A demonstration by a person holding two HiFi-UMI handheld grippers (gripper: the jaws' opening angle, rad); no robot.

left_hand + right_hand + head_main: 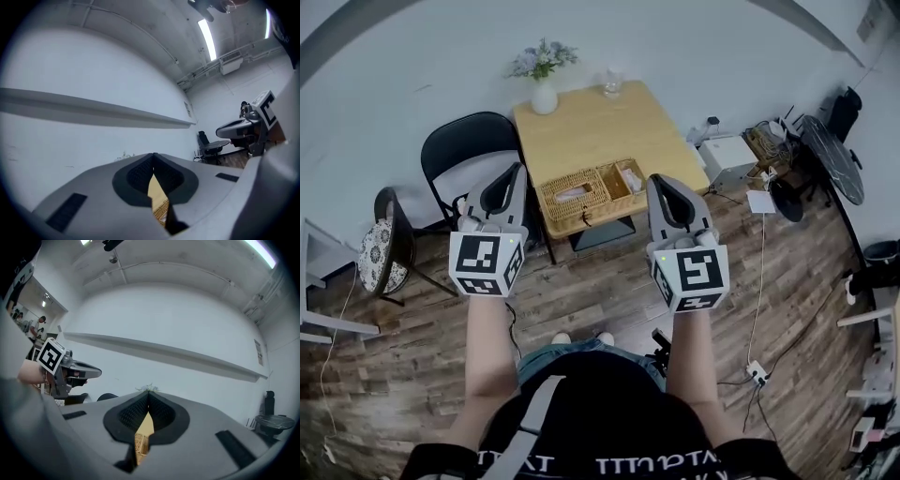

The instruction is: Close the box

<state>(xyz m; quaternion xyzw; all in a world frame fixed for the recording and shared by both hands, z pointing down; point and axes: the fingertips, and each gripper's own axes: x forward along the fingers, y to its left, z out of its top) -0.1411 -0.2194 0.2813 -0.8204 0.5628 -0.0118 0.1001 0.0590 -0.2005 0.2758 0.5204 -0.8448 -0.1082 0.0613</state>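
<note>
A wicker box [581,192] lies at the near edge of the small wooden table [581,127]. Its left part has a woven top with an oval hole; its right part [628,178] stands open with something pale inside. My left gripper [510,176] hangs in the air short of the table's left corner, jaws shut and empty. To the right of the box, my right gripper [664,187] is likewise shut and empty. In the left gripper view the pads meet at the left gripper [153,158], and a strip of wicker [161,208] shows below. The right gripper [148,398] view shows the same, with wicker [139,444].
A white vase of flowers [544,92] and a glass [612,84] stand at the table's far edge. A black chair [469,150] and a cushioned stool [380,251] are at the left. At the right are a white box [727,157], cables, a power strip [757,372] and a dark round table [832,155].
</note>
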